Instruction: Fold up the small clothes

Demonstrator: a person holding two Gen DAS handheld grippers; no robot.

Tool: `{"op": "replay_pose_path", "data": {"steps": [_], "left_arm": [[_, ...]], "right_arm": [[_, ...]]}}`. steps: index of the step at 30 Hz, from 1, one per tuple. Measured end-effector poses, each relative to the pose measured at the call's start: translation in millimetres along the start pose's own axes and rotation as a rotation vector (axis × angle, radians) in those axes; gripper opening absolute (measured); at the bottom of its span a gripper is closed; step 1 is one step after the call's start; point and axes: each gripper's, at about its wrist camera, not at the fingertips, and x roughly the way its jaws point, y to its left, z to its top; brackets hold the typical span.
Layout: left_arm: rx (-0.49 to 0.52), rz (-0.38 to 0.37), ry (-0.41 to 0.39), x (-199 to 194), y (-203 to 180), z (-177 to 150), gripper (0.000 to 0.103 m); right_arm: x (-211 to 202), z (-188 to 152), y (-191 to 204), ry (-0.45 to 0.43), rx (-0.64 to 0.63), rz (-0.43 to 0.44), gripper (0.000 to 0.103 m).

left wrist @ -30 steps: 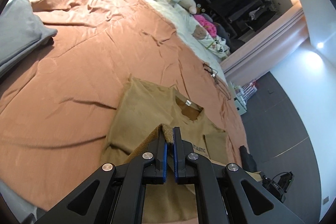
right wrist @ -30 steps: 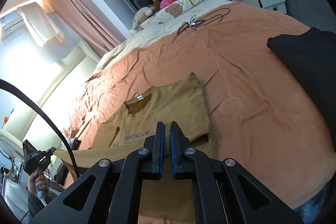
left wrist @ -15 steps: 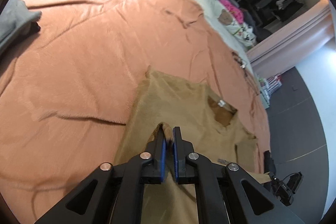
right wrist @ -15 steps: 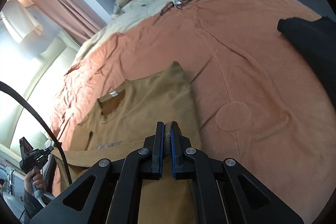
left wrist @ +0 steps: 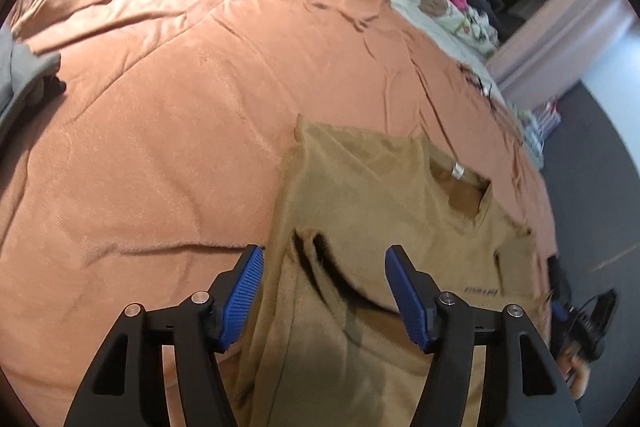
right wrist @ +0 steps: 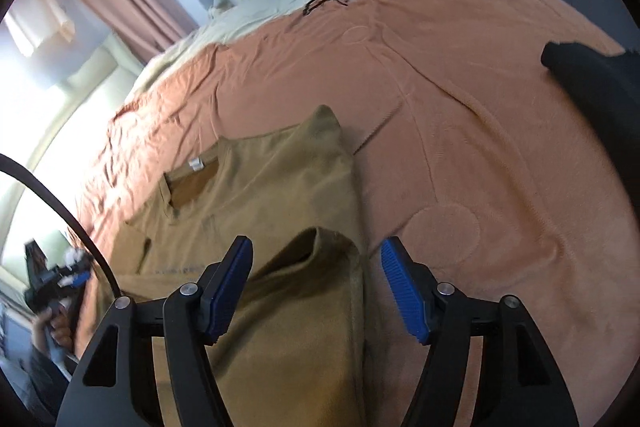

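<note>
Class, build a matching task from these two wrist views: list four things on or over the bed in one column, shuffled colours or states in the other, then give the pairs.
Things:
1. T-shirt
2. bedspread
3. garment at the right edge
4. right gripper

Descriptions:
a. black
b. open
c. tan
d. terracotta

Pairs: 1-c, 2-d, 3-a, 4-b

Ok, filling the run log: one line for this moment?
step: hem folded up | left gripper: jaws just opened, shirt released | right gripper: same | next: likely withdraw
</note>
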Motion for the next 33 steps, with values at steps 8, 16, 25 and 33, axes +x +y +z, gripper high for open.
{"op": "replay_pose_path", "data": {"steps": [8, 16, 25, 33], "left_arm": [[0.148, 0.076, 0.029, -6, -10, -14, 0.065], [0.304, 0.171, 0.112, 9, -13, -22, 0.065], [0.333, 0.226, 0.116, 45, -12, -7, 0.063], [0.334, 0.231, 0.109, 66, -15, 15, 0.058]], "right_arm": [[-6, -8, 10, 0.062, -0.130, -0.070, 0.065], [-2, -11, 20, 0.137, -0.252, -0.148, 0.065], [38, -1, 35, 0.174, -0.324, -0.223, 0.065], [63, 15, 33, 0.152, -0.324, -0.241, 0.043]]}}
